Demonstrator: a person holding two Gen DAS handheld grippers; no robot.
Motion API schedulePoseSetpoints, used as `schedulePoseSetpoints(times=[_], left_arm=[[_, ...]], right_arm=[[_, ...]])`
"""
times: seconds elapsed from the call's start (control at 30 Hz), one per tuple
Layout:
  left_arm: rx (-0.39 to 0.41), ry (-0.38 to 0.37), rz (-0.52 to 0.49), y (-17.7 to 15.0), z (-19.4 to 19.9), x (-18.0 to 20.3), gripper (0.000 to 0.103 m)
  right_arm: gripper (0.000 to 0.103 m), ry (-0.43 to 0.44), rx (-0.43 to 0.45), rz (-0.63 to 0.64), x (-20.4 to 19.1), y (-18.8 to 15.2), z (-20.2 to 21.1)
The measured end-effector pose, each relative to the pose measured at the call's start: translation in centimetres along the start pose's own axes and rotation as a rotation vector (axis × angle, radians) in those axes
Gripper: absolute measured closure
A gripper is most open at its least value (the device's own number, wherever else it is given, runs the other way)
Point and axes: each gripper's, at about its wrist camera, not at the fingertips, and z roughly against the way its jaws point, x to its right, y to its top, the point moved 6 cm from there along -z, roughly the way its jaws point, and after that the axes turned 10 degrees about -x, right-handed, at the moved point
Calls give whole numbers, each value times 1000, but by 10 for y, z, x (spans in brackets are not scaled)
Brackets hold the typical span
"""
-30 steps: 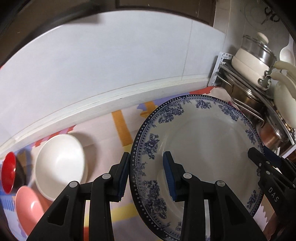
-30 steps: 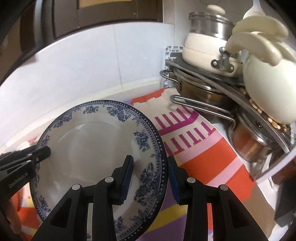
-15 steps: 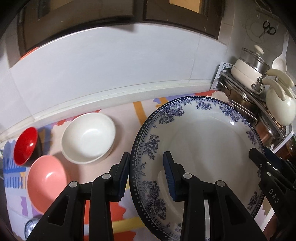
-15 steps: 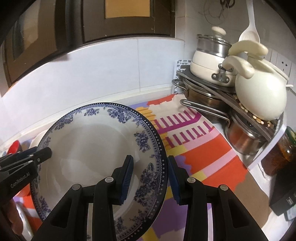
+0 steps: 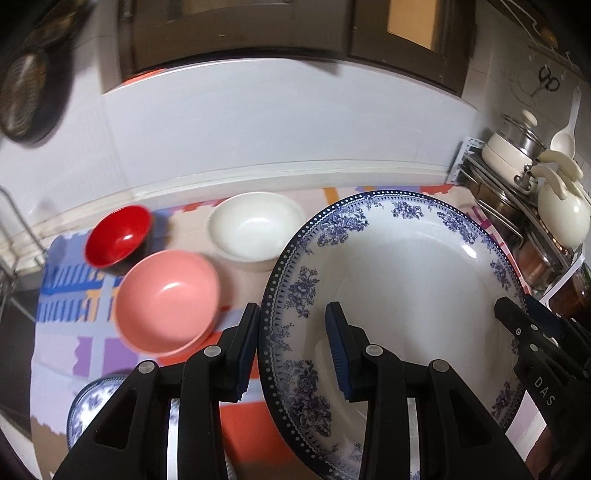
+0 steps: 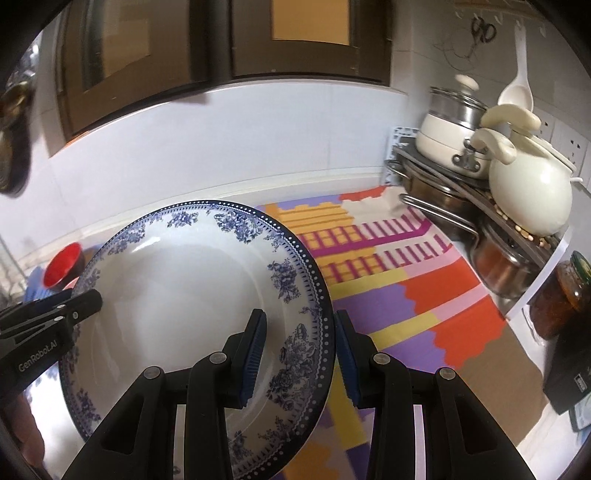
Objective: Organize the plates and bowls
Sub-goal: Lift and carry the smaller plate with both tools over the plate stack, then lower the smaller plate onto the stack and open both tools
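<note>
To my right a cream kettle (image 6: 530, 192) is sitting on a metal rack (image 6: 443, 206) beside a lidded cream pot (image 6: 448, 138). A patterned cloth (image 6: 424, 280) is covering the table, a jar (image 6: 559, 304) is standing nearby, and scissors (image 6: 482, 27) are hanging on the wall.

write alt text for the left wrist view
The left tongs grip the left rim of a big blue-and-white plate held above a colourful mat, with the right tongs on its far rim. Left of the plate sit a pink bowl, a red bowl and a white bowl.
</note>
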Motion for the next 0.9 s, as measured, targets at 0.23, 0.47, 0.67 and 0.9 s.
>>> schedulePoseSetpoints(times=[0.23,0.47,0.67,0.9], left_arm=[[11,42,57,-28,22,-35,67],[15,80,124,-50,42,-71,67],[7,116,171,-65,54,-106,67],[-25,143,242,-87,56,-152,67]], right_arm=[[64,54,-6,48,-34,-17,13],[64,101,-6,106,-70,-26,23],[64,139,-18,159,-104,-35,29],[64,178,-37,223,-149,-45,31]])
